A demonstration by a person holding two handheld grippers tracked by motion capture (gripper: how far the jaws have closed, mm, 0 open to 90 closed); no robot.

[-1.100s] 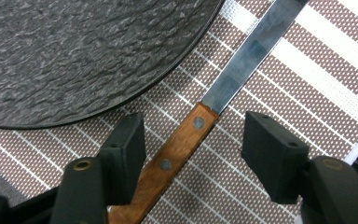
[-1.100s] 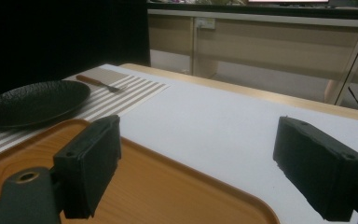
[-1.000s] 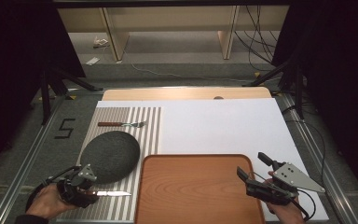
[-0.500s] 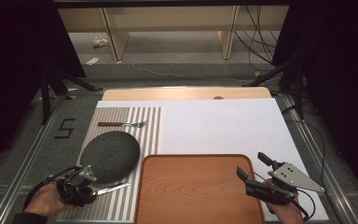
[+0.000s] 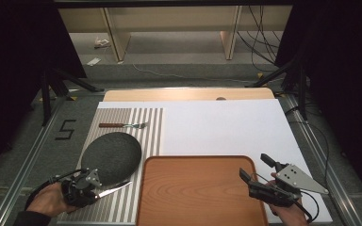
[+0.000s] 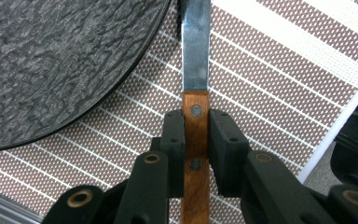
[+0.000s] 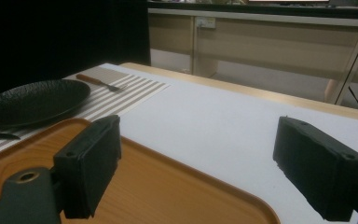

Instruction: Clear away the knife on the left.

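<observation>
1. High view: the left hand-held gripper (image 5: 90,188) grips a knife (image 5: 113,190) on the striped placemat (image 5: 146,127), just below the dark plate (image 5: 111,157); the wooden tray (image 5: 198,190) lies right of the plate.
2. Left gripper view: the jaws clamp the knife's wooden handle (image 6: 196,140), so lifting it probably comes next.
3. Right gripper view: the right hand-held gripper (image 7: 209,168) hovers agape over the tray (image 7: 168,186), on a white worktop (image 7: 242,116) in a dim room.

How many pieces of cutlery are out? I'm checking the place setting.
2. A knife held in the left gripper just beyond the dark plate, and a fork on the striped placemat past it.
</observation>
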